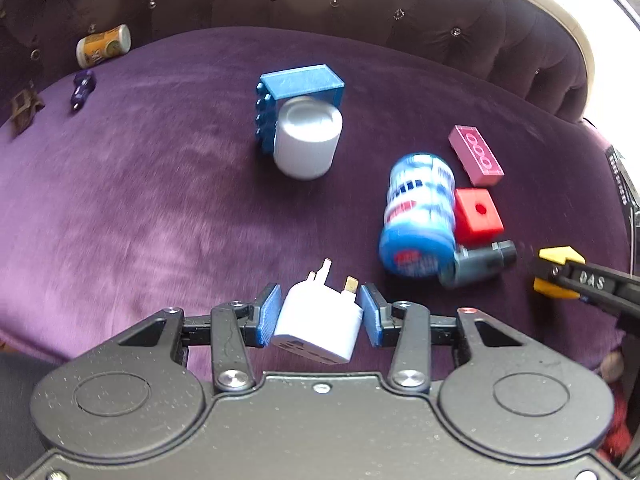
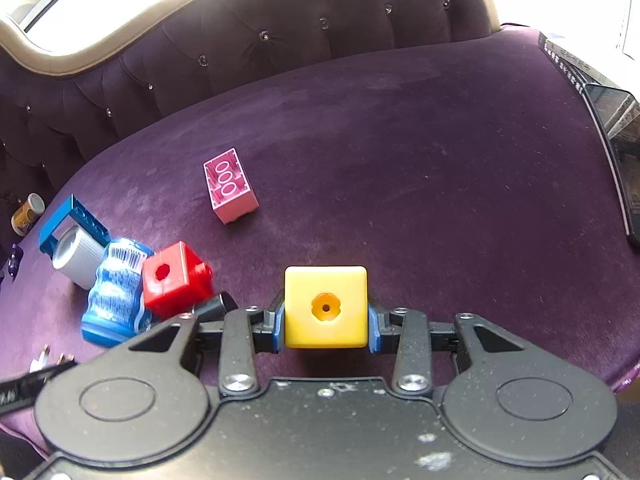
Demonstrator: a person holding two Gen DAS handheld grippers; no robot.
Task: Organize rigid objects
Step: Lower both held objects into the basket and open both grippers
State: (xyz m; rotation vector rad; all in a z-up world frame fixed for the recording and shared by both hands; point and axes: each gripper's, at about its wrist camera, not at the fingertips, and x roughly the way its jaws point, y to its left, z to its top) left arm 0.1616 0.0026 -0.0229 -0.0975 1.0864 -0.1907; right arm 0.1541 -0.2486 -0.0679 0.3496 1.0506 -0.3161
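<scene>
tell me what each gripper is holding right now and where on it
The left gripper holds a white plug adapter by its two flat sides, prongs pointing forward. The right gripper holds a yellow cube by its opposite side faces.

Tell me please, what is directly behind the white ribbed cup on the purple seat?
Behind the white ribbed cup stands a blue open frame block on its side; the cup's base sits at its opening. Whether they touch, and what lies inside the frame, is covered by the cup.

Home living room: purple velvet sofa seat (image 2: pixel 400 140), button-tufted backrest (image 2: pixel 280 32) at 12 o'clock, bright window behind.
</scene>
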